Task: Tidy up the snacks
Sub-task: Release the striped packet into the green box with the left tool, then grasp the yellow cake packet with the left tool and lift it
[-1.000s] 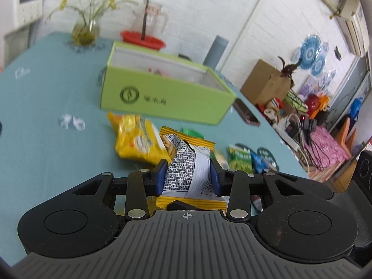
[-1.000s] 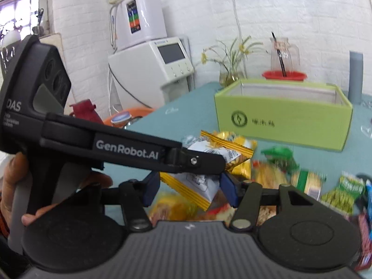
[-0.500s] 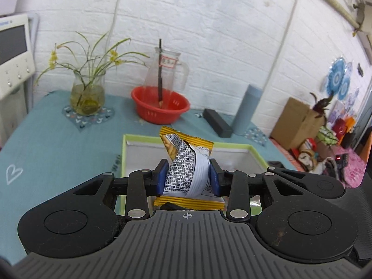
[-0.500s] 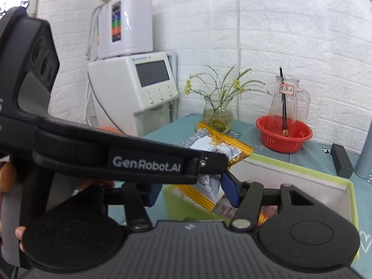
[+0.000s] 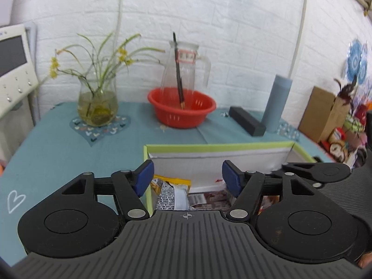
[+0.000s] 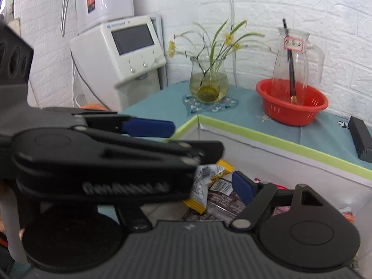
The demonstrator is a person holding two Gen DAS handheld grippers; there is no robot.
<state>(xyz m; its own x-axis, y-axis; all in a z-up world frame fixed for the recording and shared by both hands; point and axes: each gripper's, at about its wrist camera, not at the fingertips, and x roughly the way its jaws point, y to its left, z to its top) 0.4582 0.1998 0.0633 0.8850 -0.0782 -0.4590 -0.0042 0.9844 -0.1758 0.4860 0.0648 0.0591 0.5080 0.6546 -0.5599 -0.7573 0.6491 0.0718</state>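
Both tools hang over the green box (image 5: 216, 148), jaws opening: left tool (image 5: 187, 178) and right tool (image 6: 209, 186) each stand apart, pads clear of the yellow-edged snack packet (image 5: 171, 191). It lies inside the box at its 9 o'clock corner, among other wrappers (image 6: 223, 197), on the table (image 5: 58, 144).

The left gripper (image 5: 187, 176) tilts downward, its jaws opening with blue pads clear of anything. The right gripper (image 6: 204, 186) tilts down beside it, jaws opening too, though its left finger seems hidden.
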